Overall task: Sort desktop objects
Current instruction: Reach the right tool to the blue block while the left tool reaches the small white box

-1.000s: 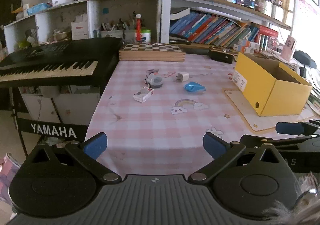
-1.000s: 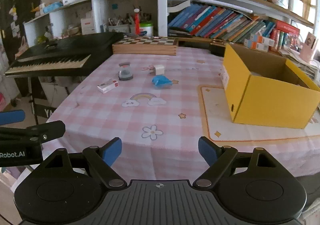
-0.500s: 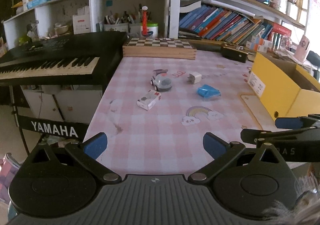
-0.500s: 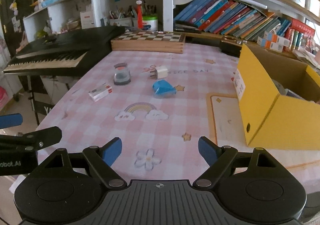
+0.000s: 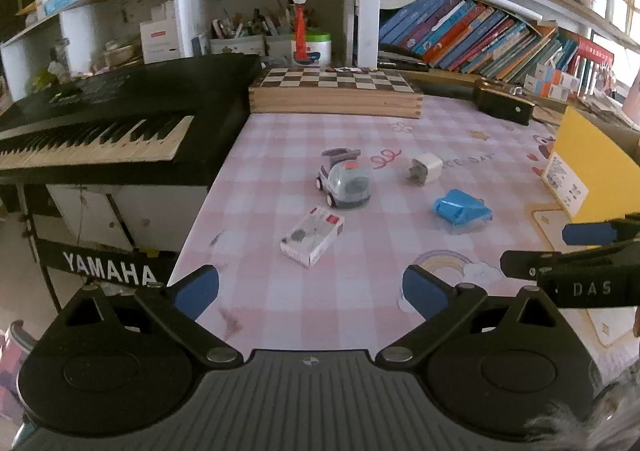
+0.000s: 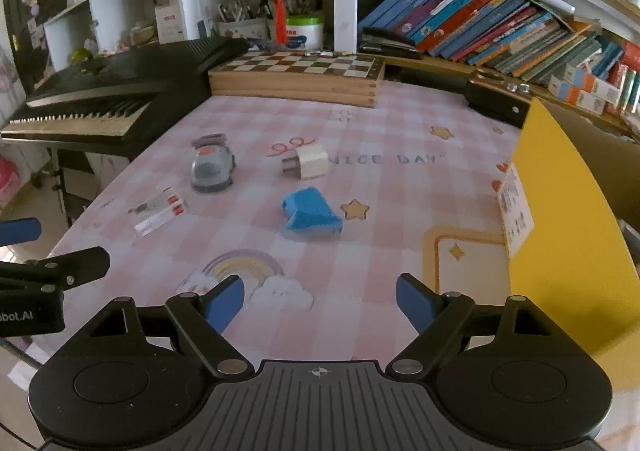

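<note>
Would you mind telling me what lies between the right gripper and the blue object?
In the right wrist view, only tablecloth lies between the open right gripper and the blue object: its printed rainbow and clouds, nothing loose.

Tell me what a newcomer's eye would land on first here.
The bright yellow box at the table's right edge stands out most, with the black Yamaha keyboard opposite on the left. Between them, on the pink checked tablecloth, four small items cluster: toy car, white charger, blue object and small white box.
</note>
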`<state>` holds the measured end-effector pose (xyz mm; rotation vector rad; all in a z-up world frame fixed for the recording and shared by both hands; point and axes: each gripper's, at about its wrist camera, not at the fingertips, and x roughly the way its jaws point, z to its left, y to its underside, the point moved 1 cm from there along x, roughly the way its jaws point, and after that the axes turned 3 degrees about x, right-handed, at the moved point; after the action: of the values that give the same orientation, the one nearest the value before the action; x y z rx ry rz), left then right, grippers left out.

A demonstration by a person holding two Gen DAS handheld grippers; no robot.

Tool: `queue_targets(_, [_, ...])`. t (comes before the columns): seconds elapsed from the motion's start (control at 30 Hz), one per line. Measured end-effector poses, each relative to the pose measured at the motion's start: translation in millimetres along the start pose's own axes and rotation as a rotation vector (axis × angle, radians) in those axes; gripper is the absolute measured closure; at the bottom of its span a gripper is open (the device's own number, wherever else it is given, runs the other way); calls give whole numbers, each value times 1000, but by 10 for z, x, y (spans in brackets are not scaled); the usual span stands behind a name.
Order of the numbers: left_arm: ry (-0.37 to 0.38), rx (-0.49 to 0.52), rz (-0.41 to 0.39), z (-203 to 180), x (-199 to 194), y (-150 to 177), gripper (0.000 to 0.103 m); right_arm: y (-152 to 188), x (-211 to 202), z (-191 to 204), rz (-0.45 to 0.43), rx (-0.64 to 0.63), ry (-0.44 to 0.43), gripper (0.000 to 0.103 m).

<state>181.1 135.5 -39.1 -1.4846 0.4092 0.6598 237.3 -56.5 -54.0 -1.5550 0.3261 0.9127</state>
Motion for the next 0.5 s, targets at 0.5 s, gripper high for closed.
queue_targets(0.5, [24,56,58,-116,701,-271,25,-318,599,-70,35,-46,-47,34])
